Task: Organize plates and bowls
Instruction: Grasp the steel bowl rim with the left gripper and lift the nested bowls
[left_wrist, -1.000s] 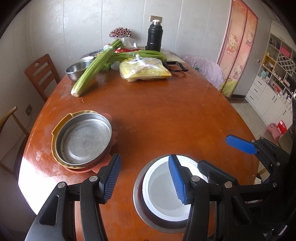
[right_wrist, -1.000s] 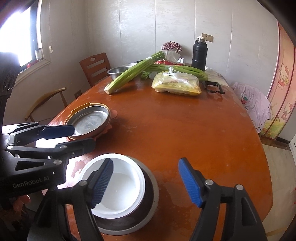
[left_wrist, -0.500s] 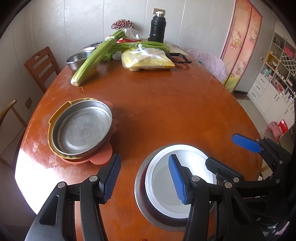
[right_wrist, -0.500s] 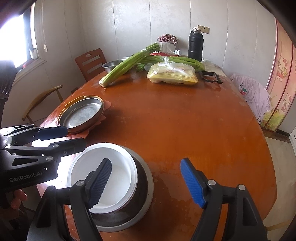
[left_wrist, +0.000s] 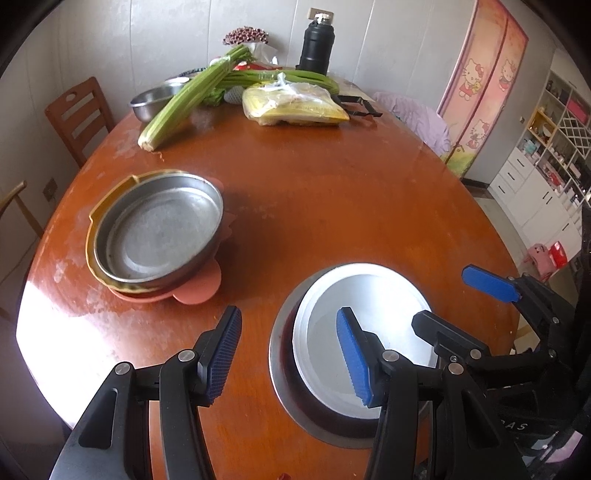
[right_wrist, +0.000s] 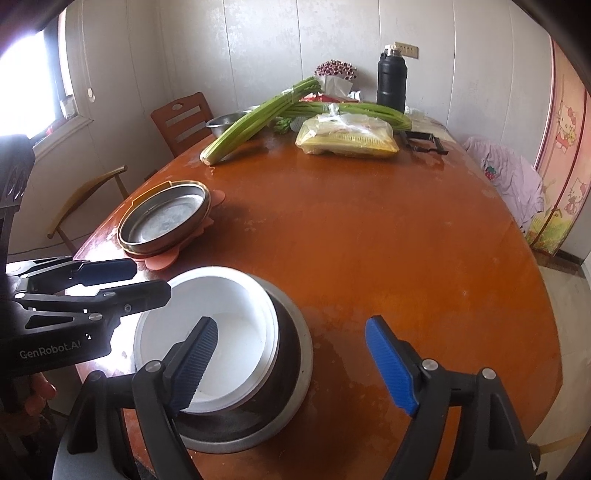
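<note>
With the white bowl (right_wrist: 207, 343) nested in the steel bowl (right_wrist: 295, 373) at the table's (right_wrist: 388, 258) near edge, we keep the left gripper (left_wrist: 288, 354) released, let the right gripper's (right_wrist: 291, 365) empty jaws finish opening, then withdraw both straight upward.

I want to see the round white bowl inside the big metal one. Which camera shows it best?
The right wrist view: the round white bowl shows most of its rim and inside. In the left wrist view a blue finger covers part of it.
</note>
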